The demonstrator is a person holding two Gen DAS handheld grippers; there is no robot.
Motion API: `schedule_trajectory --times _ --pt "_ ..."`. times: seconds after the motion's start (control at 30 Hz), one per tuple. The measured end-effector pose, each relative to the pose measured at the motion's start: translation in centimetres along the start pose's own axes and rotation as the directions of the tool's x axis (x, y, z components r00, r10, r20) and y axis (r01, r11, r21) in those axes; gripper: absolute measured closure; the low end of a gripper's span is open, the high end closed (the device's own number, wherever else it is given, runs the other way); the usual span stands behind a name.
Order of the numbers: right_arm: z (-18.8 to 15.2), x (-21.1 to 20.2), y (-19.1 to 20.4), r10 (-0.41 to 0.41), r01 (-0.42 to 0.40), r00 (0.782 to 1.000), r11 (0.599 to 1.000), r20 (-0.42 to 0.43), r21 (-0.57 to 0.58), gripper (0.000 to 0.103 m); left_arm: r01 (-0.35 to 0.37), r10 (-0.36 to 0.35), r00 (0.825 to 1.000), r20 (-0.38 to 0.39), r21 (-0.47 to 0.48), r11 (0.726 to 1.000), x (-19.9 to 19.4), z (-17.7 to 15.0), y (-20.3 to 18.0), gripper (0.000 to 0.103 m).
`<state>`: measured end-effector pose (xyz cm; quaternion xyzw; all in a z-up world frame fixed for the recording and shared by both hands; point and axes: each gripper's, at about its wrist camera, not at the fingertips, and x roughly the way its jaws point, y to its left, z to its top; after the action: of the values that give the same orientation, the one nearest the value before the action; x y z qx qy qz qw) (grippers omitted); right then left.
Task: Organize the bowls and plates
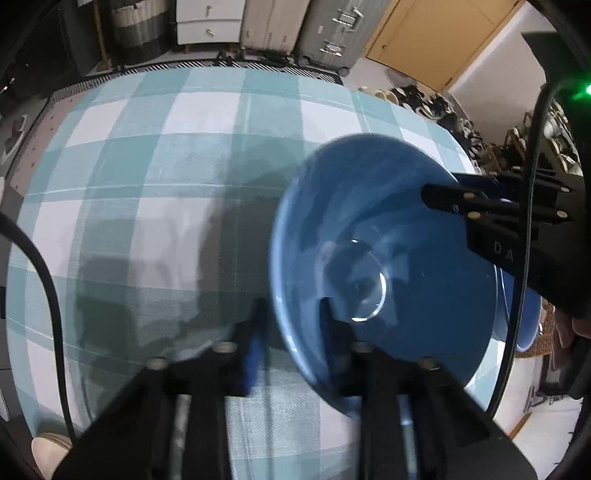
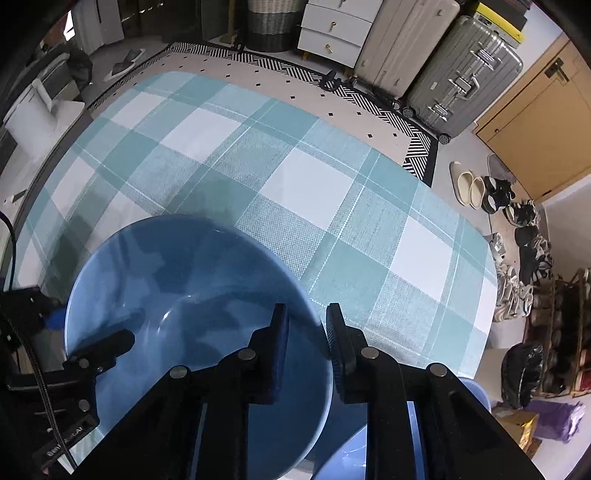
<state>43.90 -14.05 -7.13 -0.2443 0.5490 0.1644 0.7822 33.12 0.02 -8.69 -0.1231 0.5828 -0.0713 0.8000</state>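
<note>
Both tongs (image 1: 291, 321) (image 2: 306, 325) astride blue bowl (image 1: 384, 258) rim.

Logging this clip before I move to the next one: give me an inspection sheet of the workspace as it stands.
Surface: table under a teal and white checked cloth, bare beyond the dishes.
Job's things: a blue bowl near the table's edge; a second blue dish partly visible beneath it.
Clutter: nothing seen on the cloth.
Grippers: left claw straddles the bowl's near rim, right claw straddles the opposite rim; both jaws nearly shut on the rim.
Cables: a black cable crosses the left wrist view, another runs along the right claw.
Surroundings: suitcases, a white drawer unit, patterned rug, shoes on the floor, wooden door.
</note>
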Motion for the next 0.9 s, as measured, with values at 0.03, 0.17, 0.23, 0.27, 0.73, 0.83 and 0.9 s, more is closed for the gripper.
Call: schedule_trajectory --times 0.03,0.17,0.23,0.27,0.73,0.83,0.9 --pt "-0.1 0.0 0.1 0.000 0.000 1.000 1.000 0.000 0.000 0.083 -0.007 0.007 1.000 0.002 -0.001 1.000 -0.1 0.0 0.0 0.089" --pt "-0.2 -0.3 0.1 -0.010 0.010 1.000 1.000 0.005 -0.005 0.084 -0.031 0.031 0.999 0.007 0.042 0.999 0.0 0.0 -0.4 0.090" --pt "-0.2 -0.4 0.0 0.010 -0.010 1.000 1.000 0.018 0.010 0.085 -0.026 0.026 1.000 0.005 0.038 0.999 -0.1 0.0 0.0 0.090" --pt "-0.3 -0.6 0.0 0.022 -0.023 0.999 1.000 0.026 0.016 0.086 -0.025 0.025 1.000 0.005 0.032 0.999 -0.1 0.0 0.2 0.091" --pt "-1.2 -1.6 -0.5 0.131 -0.127 0.991 0.982 -0.022 0.141 0.089 -0.044 0.045 0.998 -0.034 0.019 0.999 -0.6 -0.4 1.0 0.096" --pt "-1.9 -1.7 0.3 0.123 -0.116 0.991 0.984 -0.046 0.139 0.090 -0.057 0.059 0.997 -0.051 0.025 0.998 -0.8 -0.9 1.2 0.097" --pt "-2.5 -1.7 1.0 0.119 -0.111 0.991 0.986 -0.063 0.127 0.090 -0.074 0.075 0.996 -0.052 0.032 0.997 -1.1 -1.2 1.5 0.097"
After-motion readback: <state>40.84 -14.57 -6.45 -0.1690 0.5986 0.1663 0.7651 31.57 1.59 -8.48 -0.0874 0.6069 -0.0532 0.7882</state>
